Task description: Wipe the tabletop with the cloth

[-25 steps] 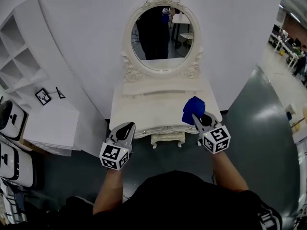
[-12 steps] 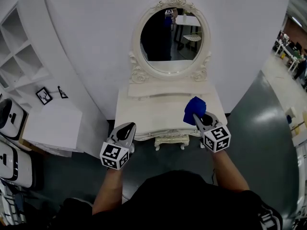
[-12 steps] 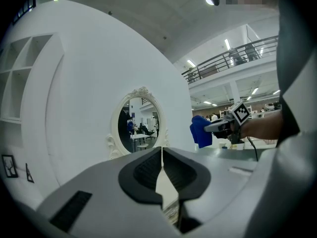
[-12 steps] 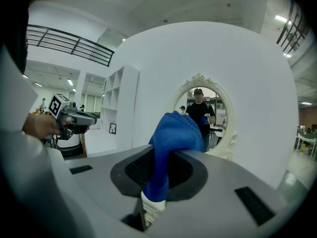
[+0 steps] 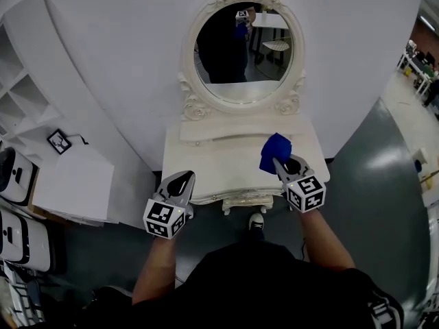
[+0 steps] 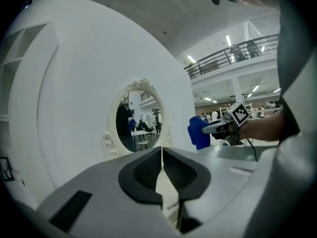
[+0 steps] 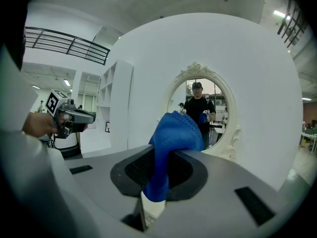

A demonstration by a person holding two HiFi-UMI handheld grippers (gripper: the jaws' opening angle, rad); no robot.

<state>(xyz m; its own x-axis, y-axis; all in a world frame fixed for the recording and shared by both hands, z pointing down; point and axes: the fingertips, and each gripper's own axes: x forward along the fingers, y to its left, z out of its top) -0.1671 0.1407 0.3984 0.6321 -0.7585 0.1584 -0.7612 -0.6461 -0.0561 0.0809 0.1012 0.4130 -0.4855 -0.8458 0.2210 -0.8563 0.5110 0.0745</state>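
In the head view, my right gripper [image 5: 279,163] is over the right side of the table [image 5: 219,160], near the table's front edge. Its jaws are pinched tight on the blue cloth [image 5: 275,150]. The cloth sticks out in a bunch past the tips, toward the back of the table. I think that is so the soft part meets the top first, not the hard jaws. From up here I cannot tell if the cloth touches the table yet. My left gripper [image 5: 182,180] is at the table's front left corner, and I think it waits there to leave room for wiping.

In the left gripper view, the two jaws meet in a thin line with nothing between them. This gripper is pressed closed and empty. Far off, over the right side of the table, I see the cloth [image 6: 199,133] in the other gripper. It looks to hang a bit above the top.

In the right gripper view, the cloth [image 7: 171,140] fills the gap between the jaws and puffs up over them. The grip is deep, so I think the cloth will not slip out when I rub. The left gripper [image 7: 74,117] shows far to the side, off the table's other end. I judge the wiping has not begun, and the next move is to lower the cloth onto the top.
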